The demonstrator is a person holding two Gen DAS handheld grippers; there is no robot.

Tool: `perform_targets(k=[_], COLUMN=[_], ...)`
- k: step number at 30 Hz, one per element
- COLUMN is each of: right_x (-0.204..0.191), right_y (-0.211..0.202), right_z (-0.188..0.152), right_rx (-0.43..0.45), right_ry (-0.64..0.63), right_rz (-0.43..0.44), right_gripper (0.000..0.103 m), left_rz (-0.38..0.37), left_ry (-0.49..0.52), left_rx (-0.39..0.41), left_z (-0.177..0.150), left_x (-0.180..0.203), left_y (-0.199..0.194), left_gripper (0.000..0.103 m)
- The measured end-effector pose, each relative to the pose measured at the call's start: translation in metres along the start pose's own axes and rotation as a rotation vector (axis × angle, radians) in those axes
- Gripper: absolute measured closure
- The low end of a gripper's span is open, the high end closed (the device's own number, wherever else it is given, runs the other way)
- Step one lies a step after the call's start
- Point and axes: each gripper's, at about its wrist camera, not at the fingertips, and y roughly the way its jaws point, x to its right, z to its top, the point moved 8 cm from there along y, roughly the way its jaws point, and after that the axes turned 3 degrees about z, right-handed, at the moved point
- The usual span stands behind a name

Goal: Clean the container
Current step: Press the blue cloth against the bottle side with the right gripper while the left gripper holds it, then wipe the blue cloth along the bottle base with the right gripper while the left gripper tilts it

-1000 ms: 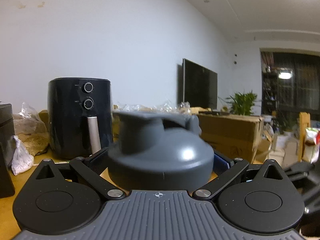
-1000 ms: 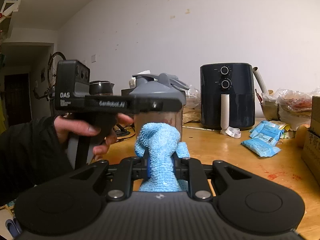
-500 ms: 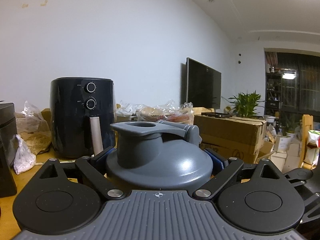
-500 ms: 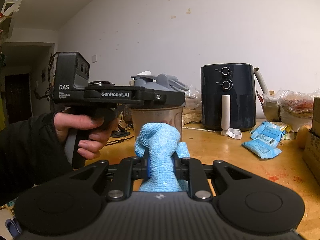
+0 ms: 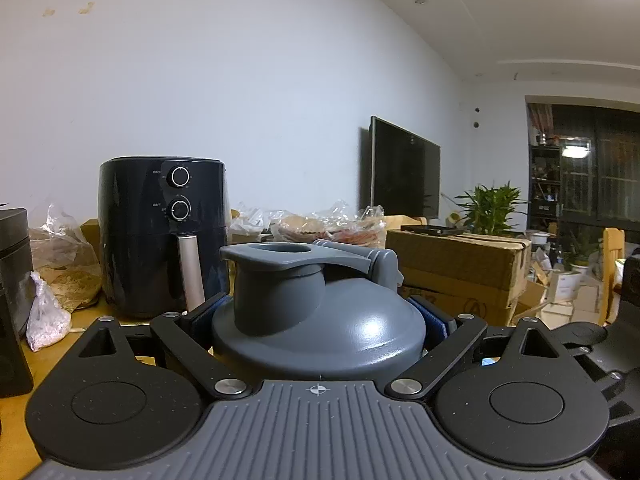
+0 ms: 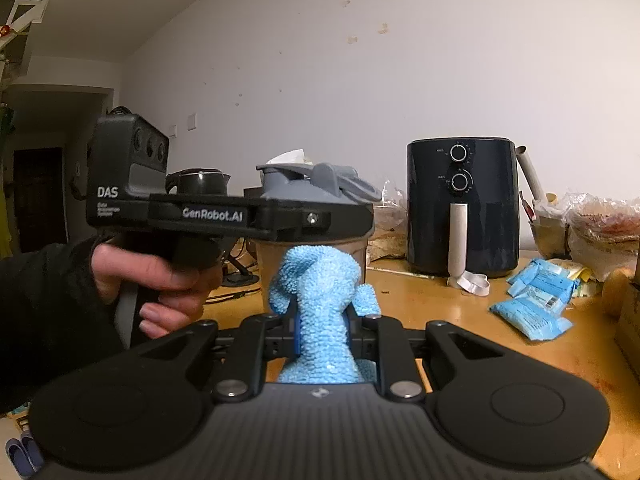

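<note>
Several blue packets [image 6: 532, 304] lie on wooden table [image 6: 460, 320] beside air fryer [image 6: 462, 212].

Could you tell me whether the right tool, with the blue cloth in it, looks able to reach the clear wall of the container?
Probably yes: the cloth faces the container wall directly, with nothing between; the left tool clamps only the lid above.

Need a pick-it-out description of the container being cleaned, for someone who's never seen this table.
Start at the black air fryer standing on the wooden table by the white wall. To its left stands a shaker bottle: clear cup, grey domed lid with a flip spout cap. It is the only thing clamped at the lid by the left gripper; the blue cloth in the right gripper sits just before it.
</note>
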Motion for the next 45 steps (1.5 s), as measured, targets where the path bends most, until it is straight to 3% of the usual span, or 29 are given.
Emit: perform_targets(k=[22,45], right_x=[0.001,0.0], right_y=[0.016,0.042], right_z=[0.009,-0.039], right_rx=[-0.049,-0.249], right_ry=[-0.052,-0.098], right_rz=[0.027,0.038], right_gripper=[0.088,0.086], left_rz=[-0.009,-0.011], left_ry=[0.0,-0.001], left_rx=[0.004,0.006], left_z=[0.002,0.001], left_x=[0.0,0.0], left_y=[0.0,0.0], left_gripper=[0.008,0.008])
